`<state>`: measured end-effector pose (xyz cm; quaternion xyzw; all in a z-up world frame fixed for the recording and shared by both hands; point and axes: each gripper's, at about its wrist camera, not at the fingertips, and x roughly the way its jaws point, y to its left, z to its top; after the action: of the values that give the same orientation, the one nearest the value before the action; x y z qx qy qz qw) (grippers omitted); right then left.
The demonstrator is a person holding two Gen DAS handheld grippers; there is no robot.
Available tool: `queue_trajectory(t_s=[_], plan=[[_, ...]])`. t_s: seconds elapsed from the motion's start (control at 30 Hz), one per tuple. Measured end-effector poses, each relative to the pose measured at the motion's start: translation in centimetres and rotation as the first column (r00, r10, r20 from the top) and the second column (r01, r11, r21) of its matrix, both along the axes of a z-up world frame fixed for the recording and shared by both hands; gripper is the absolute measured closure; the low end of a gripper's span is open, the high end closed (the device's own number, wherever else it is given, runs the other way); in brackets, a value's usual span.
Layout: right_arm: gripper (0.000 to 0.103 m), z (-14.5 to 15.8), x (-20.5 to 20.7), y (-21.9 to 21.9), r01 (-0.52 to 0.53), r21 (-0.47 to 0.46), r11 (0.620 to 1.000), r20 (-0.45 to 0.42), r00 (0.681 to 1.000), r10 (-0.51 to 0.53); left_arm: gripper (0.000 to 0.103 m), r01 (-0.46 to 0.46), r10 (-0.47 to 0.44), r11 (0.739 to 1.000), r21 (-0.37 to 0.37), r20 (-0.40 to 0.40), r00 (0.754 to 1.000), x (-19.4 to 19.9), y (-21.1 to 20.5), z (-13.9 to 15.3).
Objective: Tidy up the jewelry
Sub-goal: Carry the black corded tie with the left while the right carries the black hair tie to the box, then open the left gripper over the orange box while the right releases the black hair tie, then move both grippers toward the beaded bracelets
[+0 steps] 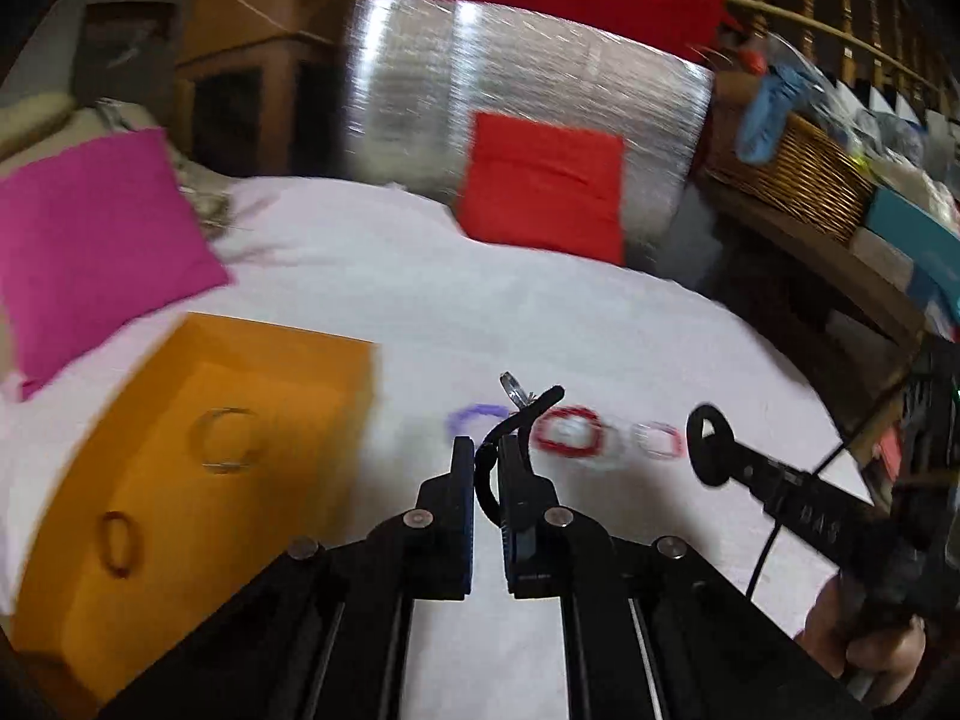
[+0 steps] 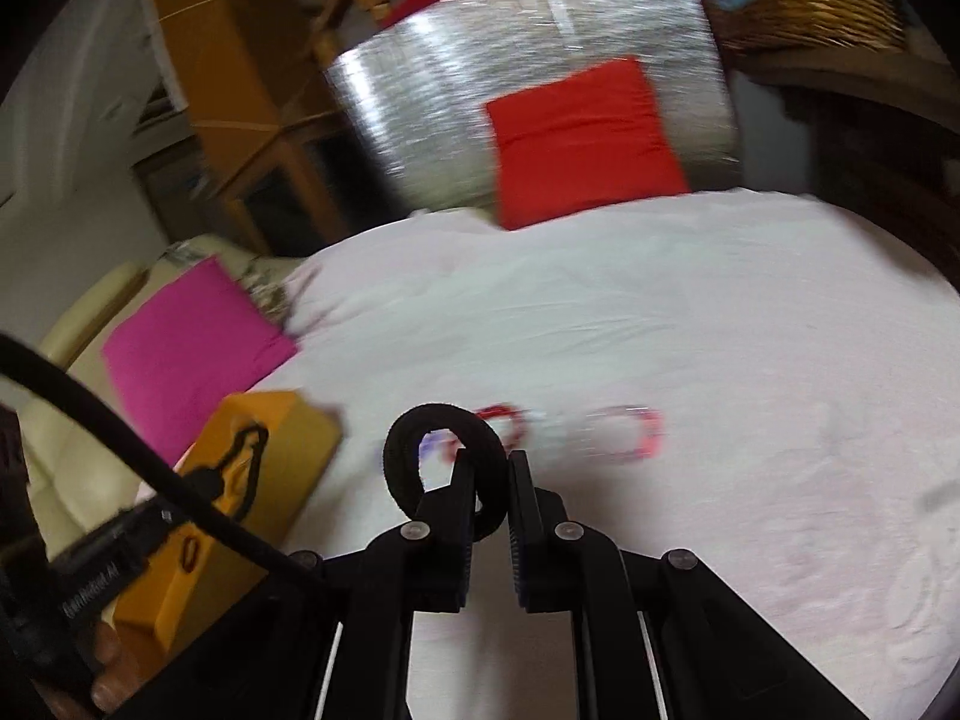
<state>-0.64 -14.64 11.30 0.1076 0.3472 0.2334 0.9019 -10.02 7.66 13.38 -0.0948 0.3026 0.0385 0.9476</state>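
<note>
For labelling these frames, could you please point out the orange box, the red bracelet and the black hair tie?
orange box (image 1: 312, 372): left wrist view, far wall.
red bracelet (image 1: 567, 433): left wrist view, on its blurred ring.
black hair tie (image 2: 402, 450): right wrist view, left side of its loop.

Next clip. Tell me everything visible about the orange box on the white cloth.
The orange box is an open, lidless tray with low walls, cardboard by the look of it, matte orange inside and out. It sits flat on the white cloth, left of the left hand-held gripper, with a pink cushion just behind it. Inside lie a clear, thin bangle and a small dark red ring, apart from each other. The right wrist view shows a black figure printed on its outer side. Motion blur hides finer detail.
</note>
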Motion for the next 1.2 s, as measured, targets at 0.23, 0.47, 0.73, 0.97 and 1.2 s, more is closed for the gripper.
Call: queue_trajectory(t_s=[0.23,0.47,0.73,0.97,1.2], plan=[[0.092,0.3,-4.1,8.4,-0.213,-0.016,0.977,0.057,0.975,0.214,0.095,-0.168,0.168,0.986,-0.019,-0.022,0.986,-3.1,6.6,0.2],[0.092,0.4,-7.9,15.0,-0.378,-0.042,0.925,0.101,0.919,0.380,0.095,-0.309,0.304,0.951,-0.027,-0.118,0.945,-5.9,12.7,-2.3],[0.092,-0.5,-7.5,20.0,-0.392,-0.068,0.918,0.097,0.913,0.397,0.095,-0.307,0.296,0.950,-0.054,-0.149,0.943,-5.3,15.1,-3.7],[0.082,-1.3,-4.8,22.5,-0.385,-0.024,0.923,0.093,0.918,0.385,0.085,-0.322,0.307,0.944,-0.068,-0.171,0.936,-1.9,16.7,-4.2],[0.023,-1.8,-2.0,20.3,-0.303,0.111,0.947,0.045,0.953,0.300,0.052,-0.441,0.434,0.896,-0.040,-0.118,0.893,-4.1,19.0,-3.7]])
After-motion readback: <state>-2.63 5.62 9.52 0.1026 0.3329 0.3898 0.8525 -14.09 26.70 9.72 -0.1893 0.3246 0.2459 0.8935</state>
